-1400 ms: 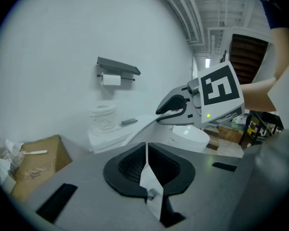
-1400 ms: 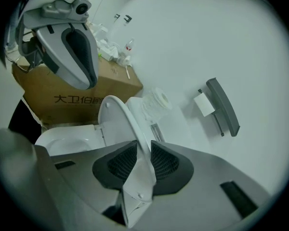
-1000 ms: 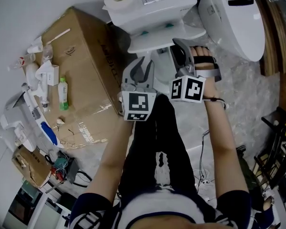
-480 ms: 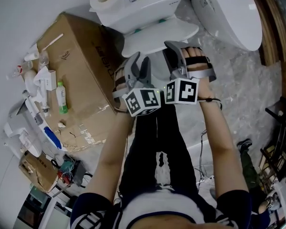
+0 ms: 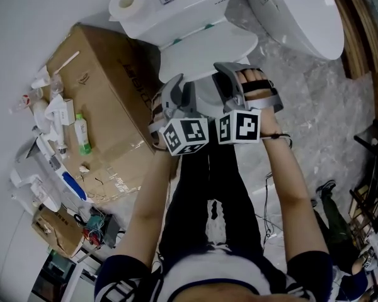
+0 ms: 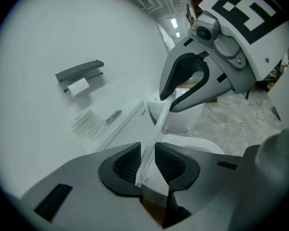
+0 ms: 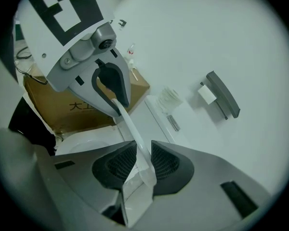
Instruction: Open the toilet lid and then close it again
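Gripping the toilet lid (image 5: 205,46) at its front rim with both tools, I stand over the bowl with the cistern (image 5: 176,5) at the far end. My left gripper (image 5: 184,87) sits just beside my right gripper (image 5: 225,74), both pointing down at the rim. In the left gripper view the thin white lid edge (image 6: 156,129) runs straight through my own jaws (image 6: 148,165). Those jaws have just been closing, and the pads now look pressed onto the rim. In the right gripper view the same edge (image 7: 135,134) passes between that tool's jaws (image 7: 142,165), which are narrowed onto it and clamped. Handling guess: hard moulded plastic, stiff, light, glossy and so slippery on the ribbed pads. It is hinged at the back, so it will swing in an arc and probably slam if I let go. The front rim either side of centre is the right hold, with both grips kept even so the thin panel doesn't twist. Hard to read: the hinge is hidden, and my hands and marker cubes cover the front rim in the head view. I cannot tell how far the lid is off the seat. A second toilet (image 5: 296,11) is cut off at the frame top, beside a cardboard box (image 5: 107,87).
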`<state>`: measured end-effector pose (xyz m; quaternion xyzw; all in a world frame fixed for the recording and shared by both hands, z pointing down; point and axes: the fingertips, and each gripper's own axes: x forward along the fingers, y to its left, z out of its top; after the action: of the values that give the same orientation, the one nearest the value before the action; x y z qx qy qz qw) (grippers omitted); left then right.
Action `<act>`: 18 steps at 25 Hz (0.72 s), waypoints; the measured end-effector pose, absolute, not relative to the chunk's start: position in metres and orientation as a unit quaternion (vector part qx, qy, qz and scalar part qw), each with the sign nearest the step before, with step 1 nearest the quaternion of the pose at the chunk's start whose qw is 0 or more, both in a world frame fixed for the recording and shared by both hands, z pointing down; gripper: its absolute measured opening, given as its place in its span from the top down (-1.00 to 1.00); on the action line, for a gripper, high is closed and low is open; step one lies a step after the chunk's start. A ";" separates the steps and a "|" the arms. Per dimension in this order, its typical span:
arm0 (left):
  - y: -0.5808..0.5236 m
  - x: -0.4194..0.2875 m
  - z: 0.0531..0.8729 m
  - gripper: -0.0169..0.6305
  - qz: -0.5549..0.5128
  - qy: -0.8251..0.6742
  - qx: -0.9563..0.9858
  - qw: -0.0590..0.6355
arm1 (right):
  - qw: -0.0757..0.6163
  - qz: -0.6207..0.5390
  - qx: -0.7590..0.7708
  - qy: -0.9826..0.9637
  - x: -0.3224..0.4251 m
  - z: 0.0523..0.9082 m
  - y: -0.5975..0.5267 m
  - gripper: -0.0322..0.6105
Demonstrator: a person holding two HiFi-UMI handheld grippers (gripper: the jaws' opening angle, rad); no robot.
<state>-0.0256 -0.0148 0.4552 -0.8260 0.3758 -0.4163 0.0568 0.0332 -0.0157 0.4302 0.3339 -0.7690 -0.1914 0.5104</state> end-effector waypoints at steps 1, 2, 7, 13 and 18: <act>-0.012 -0.025 0.456 0.65 -0.415 0.375 -0.827 0.053 | 0.510 -0.189 0.334 -0.770 0.034 0.431 -0.014 0.63; -0.010 -0.024 0.457 0.65 -0.412 0.374 -0.830 0.046 | 0.508 -0.186 0.335 -0.771 0.034 0.431 -0.011 0.63; 0.003 -0.022 0.462 0.64 -0.400 0.368 -0.839 0.018 | 0.494 -0.153 0.342 -0.785 0.037 0.437 0.002 0.62; 0.015 -0.020 0.469 0.64 -0.402 0.362 -0.841 0.017 | 0.493 -0.145 0.347 -0.785 0.038 0.443 0.017 0.61; 0.025 -0.018 0.474 0.64 -0.406 0.350 -0.844 0.021 | 0.411 -0.058 0.426 -0.804 0.052 0.430 0.033 0.57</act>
<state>-0.0181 0.0255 0.4744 -0.8441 0.3500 -0.4057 0.0213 0.0517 0.0333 0.4297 0.4264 -0.8038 -0.0581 0.4107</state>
